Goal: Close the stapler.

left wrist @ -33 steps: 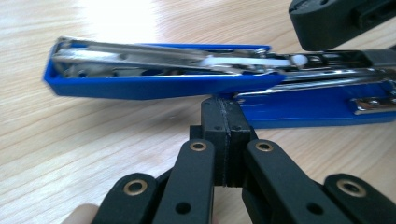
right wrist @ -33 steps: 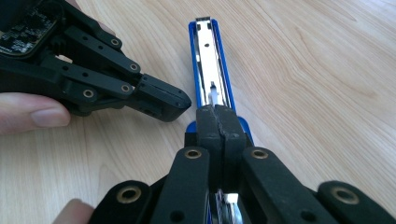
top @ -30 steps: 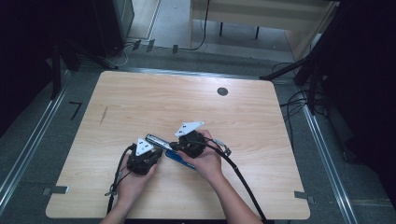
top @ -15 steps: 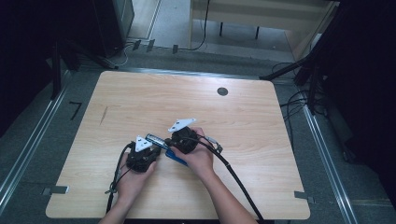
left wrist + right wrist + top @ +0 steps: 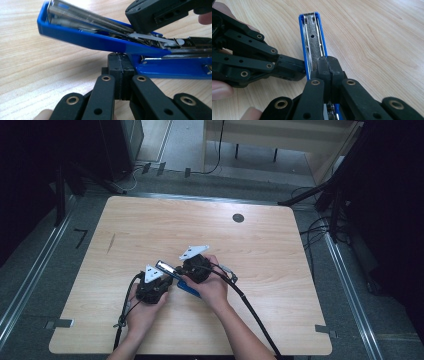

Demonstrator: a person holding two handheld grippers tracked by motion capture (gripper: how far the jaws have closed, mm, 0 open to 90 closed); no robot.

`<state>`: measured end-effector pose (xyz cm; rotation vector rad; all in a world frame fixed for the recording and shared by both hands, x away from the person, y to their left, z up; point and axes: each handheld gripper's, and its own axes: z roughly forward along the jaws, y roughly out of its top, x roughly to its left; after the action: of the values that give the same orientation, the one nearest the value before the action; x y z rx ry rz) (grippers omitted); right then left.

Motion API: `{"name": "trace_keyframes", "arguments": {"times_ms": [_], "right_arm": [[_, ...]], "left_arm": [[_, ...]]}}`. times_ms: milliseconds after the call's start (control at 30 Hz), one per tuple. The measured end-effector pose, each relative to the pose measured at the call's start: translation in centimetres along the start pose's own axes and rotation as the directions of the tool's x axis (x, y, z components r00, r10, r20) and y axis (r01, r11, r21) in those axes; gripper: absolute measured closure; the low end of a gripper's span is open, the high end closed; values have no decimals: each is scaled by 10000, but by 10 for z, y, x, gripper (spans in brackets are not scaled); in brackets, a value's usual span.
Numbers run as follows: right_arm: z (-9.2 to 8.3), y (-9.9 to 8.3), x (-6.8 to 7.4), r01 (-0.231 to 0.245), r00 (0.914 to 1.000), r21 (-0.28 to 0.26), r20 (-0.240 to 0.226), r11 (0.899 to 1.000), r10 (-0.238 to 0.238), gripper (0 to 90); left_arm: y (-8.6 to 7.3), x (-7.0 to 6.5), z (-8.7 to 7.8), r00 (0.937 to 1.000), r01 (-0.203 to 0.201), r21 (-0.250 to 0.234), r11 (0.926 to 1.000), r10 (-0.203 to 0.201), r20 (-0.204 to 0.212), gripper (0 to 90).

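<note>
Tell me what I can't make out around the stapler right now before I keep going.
- Staples in the stapler channel: right gripper view, right gripper covers its near half.
- Stapler hinge: left gripper view, cut off by the right edge.
- Left gripper contact with the blue arm: hidden under it.
- High view: stapler too small, under both hands.

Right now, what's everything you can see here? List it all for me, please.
Stapler: one, blue with a metal staple channel, swung open, near the front middle of the table between the two grippers.
Table: one, light wood, with a small dark round hole near its far edge.
Cables on the floor: several, black, beyond and to the right of the table.
Left gripper: one, black, jaws together under the stapler's raised blue arm.
Right gripper: one, black, jaws together against the open metal channel.
Grey three-cornered plates: two, one on top of each gripper.
Hands: two, one holding each gripper.
</note>
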<state>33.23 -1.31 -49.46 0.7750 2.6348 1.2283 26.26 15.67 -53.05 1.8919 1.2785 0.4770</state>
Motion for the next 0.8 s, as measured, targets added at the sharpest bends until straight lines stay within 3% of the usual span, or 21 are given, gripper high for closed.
{"name": "trace_keyframes", "arguments": {"times_ms": [400,800], "right_arm": [[-8,0,0,133,9999,-115,11,9998,-133,900],[-12,0,1,167,9998,-130,63,9998,-166,900]], "left_arm": [[1,-3,-4,9998,-198,-379,9991,201,84,900],[-1,-13,-10,9985,-395,-442,9982,411,349,900]]}}
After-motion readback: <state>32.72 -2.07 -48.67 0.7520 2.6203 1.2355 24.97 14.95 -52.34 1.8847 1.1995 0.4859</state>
